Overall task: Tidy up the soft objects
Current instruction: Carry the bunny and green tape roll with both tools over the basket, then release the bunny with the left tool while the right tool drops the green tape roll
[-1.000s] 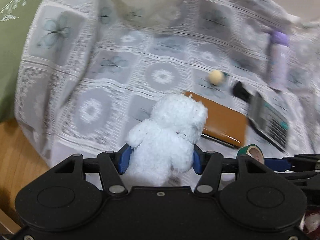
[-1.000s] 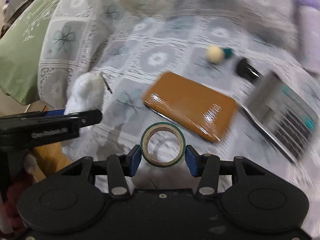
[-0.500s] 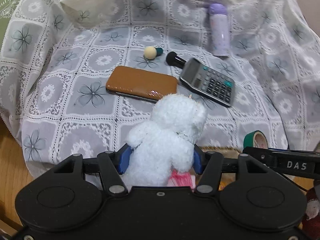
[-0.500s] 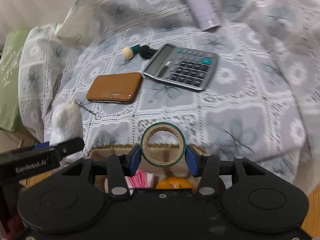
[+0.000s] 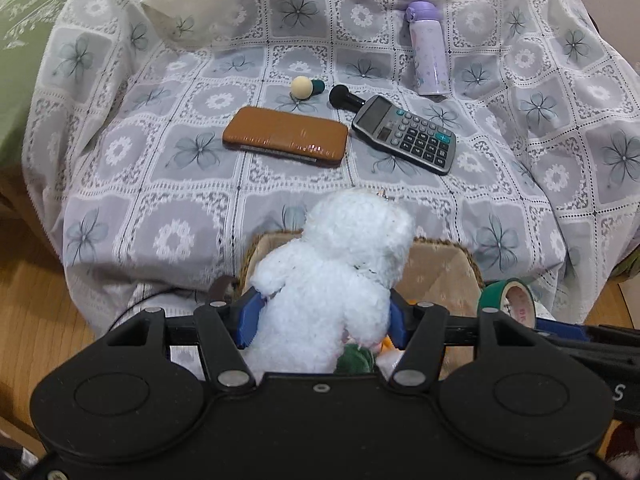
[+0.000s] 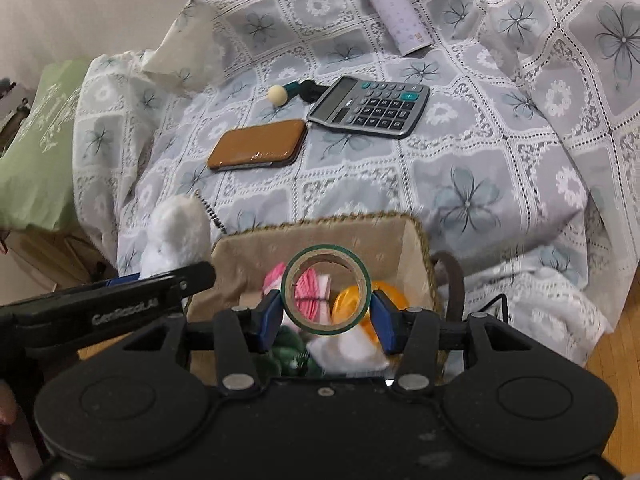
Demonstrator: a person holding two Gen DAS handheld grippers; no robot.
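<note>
My left gripper (image 5: pixel 322 318) is shut on a white plush bear (image 5: pixel 336 272) and holds it above the near left part of a fabric-lined wicker basket (image 5: pixel 444 268). My right gripper (image 6: pixel 326 316) is shut on a green tape roll (image 6: pixel 326 290) and holds it over the same basket (image 6: pixel 316 236). The basket holds pink, orange, green and white soft things. The bear also shows at the left in the right wrist view (image 6: pixel 176 236). The tape roll shows at the right in the left wrist view (image 5: pixel 508 298).
On the lace-covered surface (image 5: pixel 192 200) beyond the basket lie a brown case (image 5: pixel 286 136), a calculator (image 5: pixel 406 134), a purple bottle (image 5: pixel 426 48), a small cream ball (image 5: pixel 300 87) and a black cylinder (image 5: pixel 344 98). A green cushion (image 6: pixel 36 148) is at left. Wooden floor (image 5: pixel 36 316) lies below.
Both grippers have drawn back from the covered surface and now hang over the basket, each keeping its hold on its object. The basket's inside has come into view.
</note>
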